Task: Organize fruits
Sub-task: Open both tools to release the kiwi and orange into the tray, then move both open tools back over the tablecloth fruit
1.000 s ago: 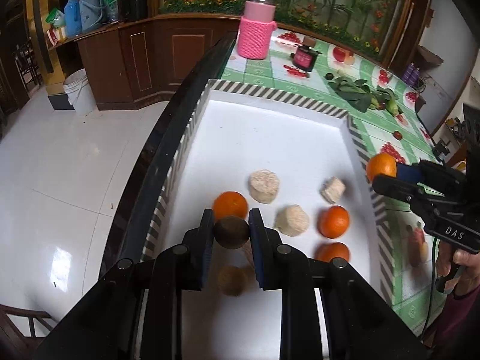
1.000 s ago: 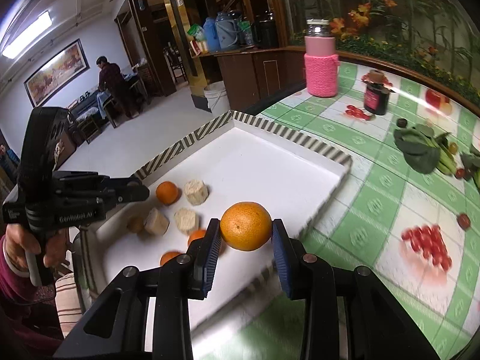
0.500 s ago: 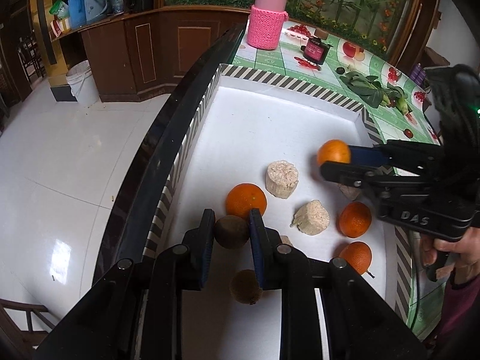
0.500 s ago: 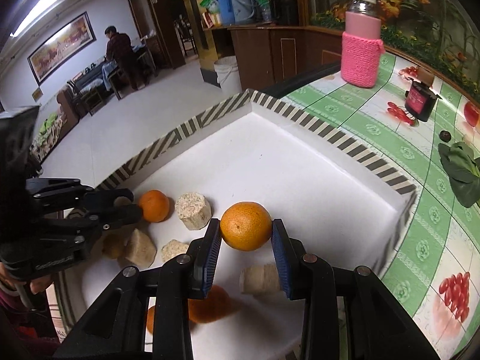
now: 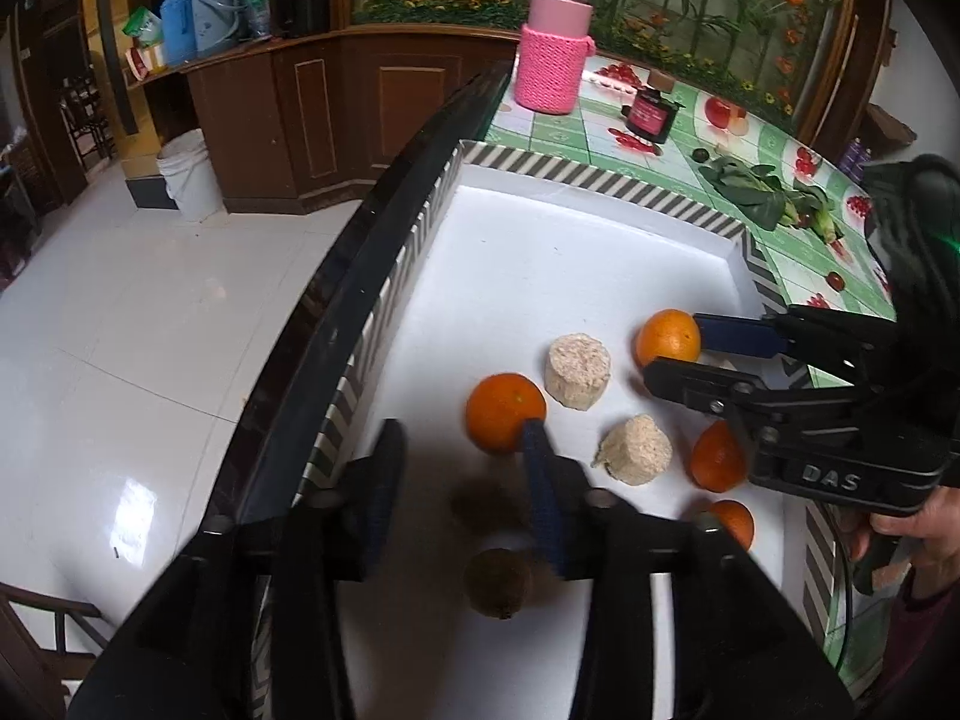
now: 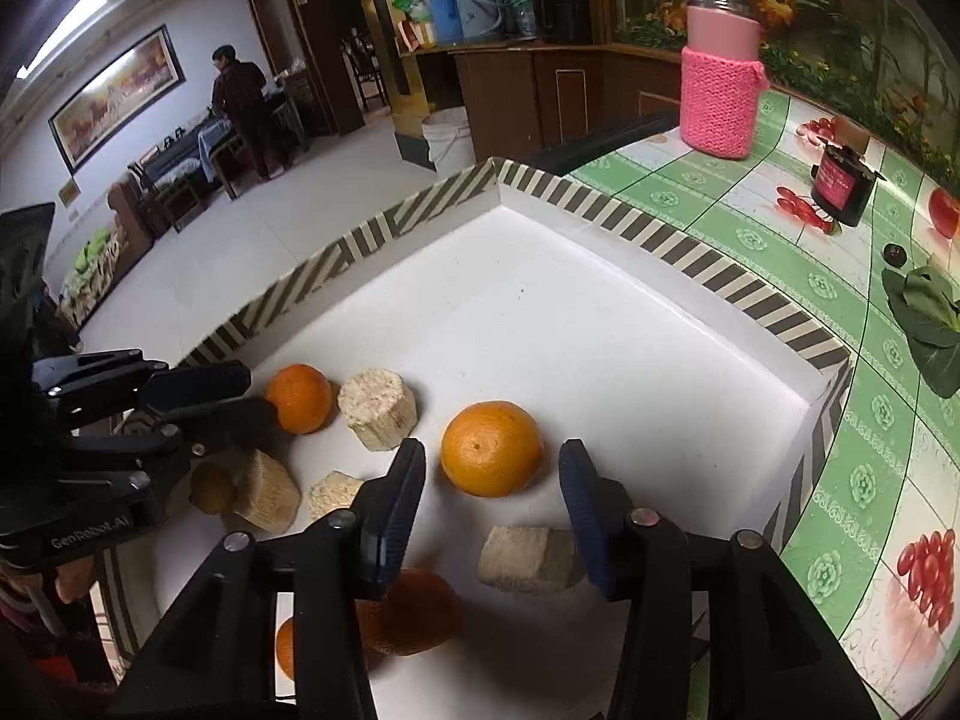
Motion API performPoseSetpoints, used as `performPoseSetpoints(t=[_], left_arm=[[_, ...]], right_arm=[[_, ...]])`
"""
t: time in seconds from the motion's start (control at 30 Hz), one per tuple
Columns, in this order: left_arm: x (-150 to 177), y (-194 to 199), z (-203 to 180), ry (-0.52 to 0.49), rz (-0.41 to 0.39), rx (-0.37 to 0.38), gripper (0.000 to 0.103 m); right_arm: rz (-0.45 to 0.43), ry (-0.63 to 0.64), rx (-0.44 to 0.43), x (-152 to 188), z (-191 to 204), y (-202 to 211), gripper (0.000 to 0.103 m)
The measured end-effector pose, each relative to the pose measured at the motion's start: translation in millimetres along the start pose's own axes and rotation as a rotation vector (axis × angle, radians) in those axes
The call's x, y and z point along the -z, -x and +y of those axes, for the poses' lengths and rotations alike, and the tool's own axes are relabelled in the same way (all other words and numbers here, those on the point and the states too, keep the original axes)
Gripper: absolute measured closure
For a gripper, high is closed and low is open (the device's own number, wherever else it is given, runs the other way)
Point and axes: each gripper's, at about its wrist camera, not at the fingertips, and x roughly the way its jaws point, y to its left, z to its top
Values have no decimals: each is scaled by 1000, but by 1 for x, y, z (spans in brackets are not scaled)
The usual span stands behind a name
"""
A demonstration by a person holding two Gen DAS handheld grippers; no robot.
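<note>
The left gripper (image 5: 459, 456) now stands open, and the kiwi (image 5: 480, 498) it held a moment ago is a blurred shape below its fingers. The right gripper (image 6: 492, 480) is open too, with its orange (image 6: 492, 447) now resting on the white tray (image 6: 600, 330) at frame centre.

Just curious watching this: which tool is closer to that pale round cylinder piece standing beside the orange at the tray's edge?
Right. The right tool sits just beside the cylinder, with an orange between its open fingers. The left tool is farther, beyond another orange.

Black plastic tools (image 6: 492, 468) w/ blue finger pads (image 6: 399, 498), silver screws, "DAS" & "GenRobot.AI" markings, maroon sleeve.
</note>
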Motion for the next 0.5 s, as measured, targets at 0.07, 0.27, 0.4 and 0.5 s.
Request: performPoseSetpoints(t=[0.07, 0.27, 0.4, 0.5], left_arm=[[-1, 2, -1, 2, -7, -4, 52], [-4, 10, -8, -6, -42, -53, 44], [-6, 16, -20, -14, -72, -78, 44], [-7, 21, -34, -24, -99, -91, 44]], right_arm=[[-10, -3, -1, 0, 0, 5, 46], [-53, -25, -5, 3, -1, 28, 44], [-91, -45, 10, 9, -4, 48, 42], [-139, -79, 38, 18, -9, 69, 37]])
